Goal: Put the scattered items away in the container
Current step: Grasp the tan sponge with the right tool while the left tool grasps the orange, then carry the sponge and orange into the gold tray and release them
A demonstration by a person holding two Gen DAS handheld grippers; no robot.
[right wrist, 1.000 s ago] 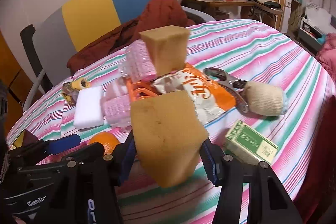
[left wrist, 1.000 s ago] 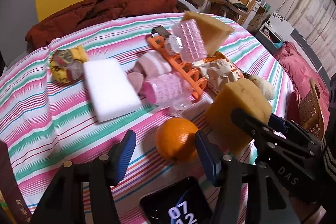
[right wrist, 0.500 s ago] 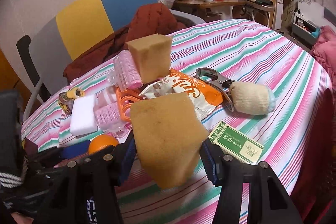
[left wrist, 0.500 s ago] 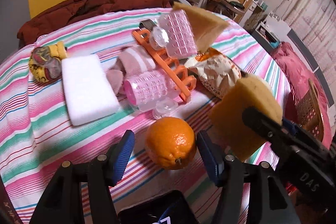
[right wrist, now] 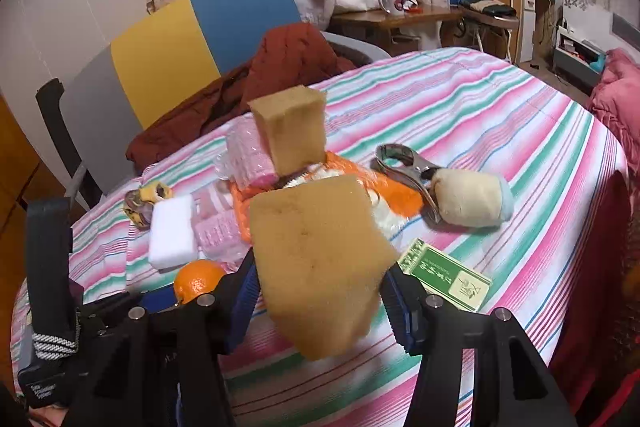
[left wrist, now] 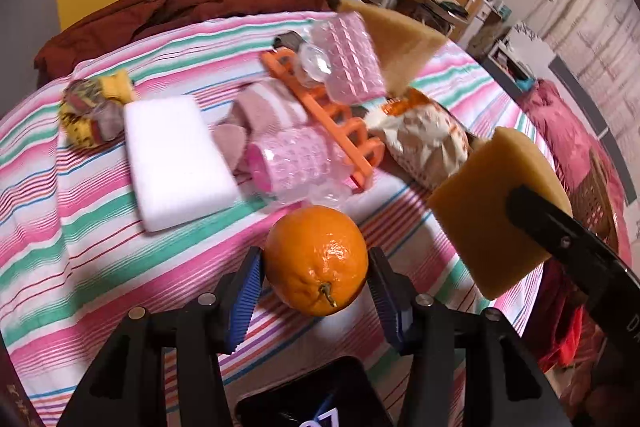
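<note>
From the left wrist view, the left gripper (left wrist: 316,287) has its jaws closing around an orange (left wrist: 316,259), which sits between the blue pads; the left pad looks to be touching the peel, while contact on the right side is hard to confirm. Whether the orange rests on the striped cloth (left wrist: 80,227) or is just off it cannot be told. Most of the clutter lies untouched on the cloth: a white block (left wrist: 176,159), a yellow bundle (left wrist: 92,111), pink rollers (left wrist: 296,163), an orange rack (left wrist: 332,115), a snack bag (left wrist: 424,143) and a leaning sponge wedge (left wrist: 396,39). At the right edge a brown wicker thing (left wrist: 596,199) shows beyond the table; it may be the container, but it is cut off and partly behind the other gripper. Nothing can be seen inside it, so the task looks to be at an early stage.

From the right wrist view, the right gripper (right wrist: 320,291) holds a sponge (right wrist: 316,259) clamped partway open, lifted clear of the cloth. Still lying loose are a green box (right wrist: 448,275), a rolled sock (right wrist: 468,203) and a metal clip (right wrist: 404,163), besides the pile behind the sponge. The sponge hides much of that pile, so its count is uncertain. No container appears in this view. The orange (right wrist: 198,279) is half hidden by the left gripper's frame.
</note>
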